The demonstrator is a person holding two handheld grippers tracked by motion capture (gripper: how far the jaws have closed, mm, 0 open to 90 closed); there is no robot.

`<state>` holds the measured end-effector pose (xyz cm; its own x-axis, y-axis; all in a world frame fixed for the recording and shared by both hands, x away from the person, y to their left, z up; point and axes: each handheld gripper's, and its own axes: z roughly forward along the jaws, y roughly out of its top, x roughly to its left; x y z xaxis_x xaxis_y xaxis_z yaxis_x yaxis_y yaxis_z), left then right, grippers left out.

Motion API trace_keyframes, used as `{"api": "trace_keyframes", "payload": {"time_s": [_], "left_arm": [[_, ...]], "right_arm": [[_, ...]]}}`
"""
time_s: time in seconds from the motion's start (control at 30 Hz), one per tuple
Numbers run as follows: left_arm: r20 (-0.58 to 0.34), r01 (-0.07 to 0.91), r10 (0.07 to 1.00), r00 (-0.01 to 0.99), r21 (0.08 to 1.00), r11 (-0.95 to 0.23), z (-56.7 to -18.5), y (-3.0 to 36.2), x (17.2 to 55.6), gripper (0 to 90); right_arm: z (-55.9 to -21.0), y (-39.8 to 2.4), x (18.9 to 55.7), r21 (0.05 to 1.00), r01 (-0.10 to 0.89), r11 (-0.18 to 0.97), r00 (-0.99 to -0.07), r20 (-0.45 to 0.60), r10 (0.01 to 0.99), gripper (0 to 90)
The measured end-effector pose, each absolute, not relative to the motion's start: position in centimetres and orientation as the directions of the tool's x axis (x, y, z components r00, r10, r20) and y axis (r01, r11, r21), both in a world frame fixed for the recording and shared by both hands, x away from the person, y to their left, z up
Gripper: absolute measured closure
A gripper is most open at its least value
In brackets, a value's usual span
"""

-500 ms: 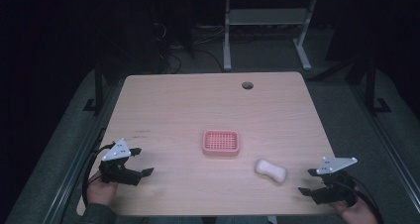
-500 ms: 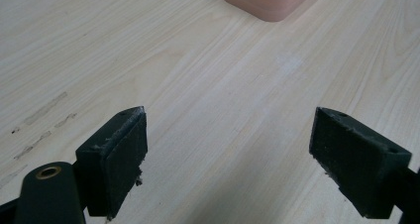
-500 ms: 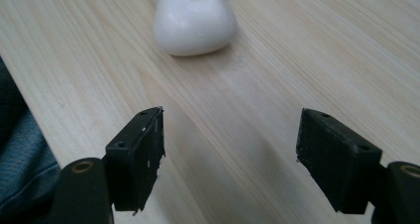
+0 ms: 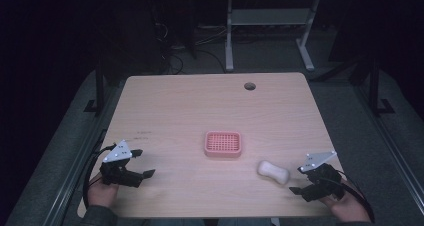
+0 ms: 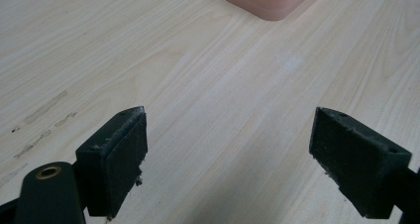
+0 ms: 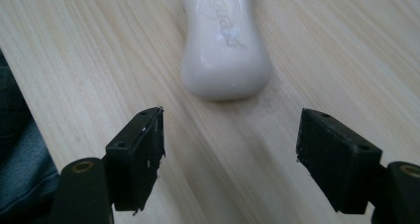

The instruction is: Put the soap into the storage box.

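While white waisted soap bar point(image 6: 225, 40) lies on light wooden desk point(image 4: 200, 111), apart from pink slotted plastic soap dish point(image 4: 223, 144), nothing done; likely transfer remains. Right tool point(image 4: 306, 185) wide open, empty, just short of bar; left tool point(image 4: 141, 165) open, empty.

soap bar point(image 4: 273, 172) | white, lying flat | table front-right, nr pink dish point(image 4: 223, 144)

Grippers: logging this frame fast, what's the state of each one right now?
Left gripper: open, holding nothing, bare table between its jaws.
Right gripper: open, holding nothing, the soap bar lies just ahead of it.
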<state>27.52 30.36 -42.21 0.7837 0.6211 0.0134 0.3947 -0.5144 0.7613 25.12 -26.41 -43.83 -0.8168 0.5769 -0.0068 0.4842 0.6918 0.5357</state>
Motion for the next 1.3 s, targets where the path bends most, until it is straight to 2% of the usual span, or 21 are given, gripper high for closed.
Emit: {"api": "trace_keyframes", "payload": {"time_s": [0.8,1.3], "left_arm": [[0.010,0.393,0.624,0.781,0.769,-0.505,-42.1,30.5,27.4,14.8],[0.009,0.394,0.622,0.783,0.766,-0.508,-42.1,30.4,27.5,14.8]], "right_arm": [[-43.2,-22.5,27.5,0.501,0.409,0.763,-0.866,-0.050,0.497,26.1],[-43.7,-20.6,28.3,0.481,0.398,0.781,-0.874,-0.060,0.482,27.6]]}}
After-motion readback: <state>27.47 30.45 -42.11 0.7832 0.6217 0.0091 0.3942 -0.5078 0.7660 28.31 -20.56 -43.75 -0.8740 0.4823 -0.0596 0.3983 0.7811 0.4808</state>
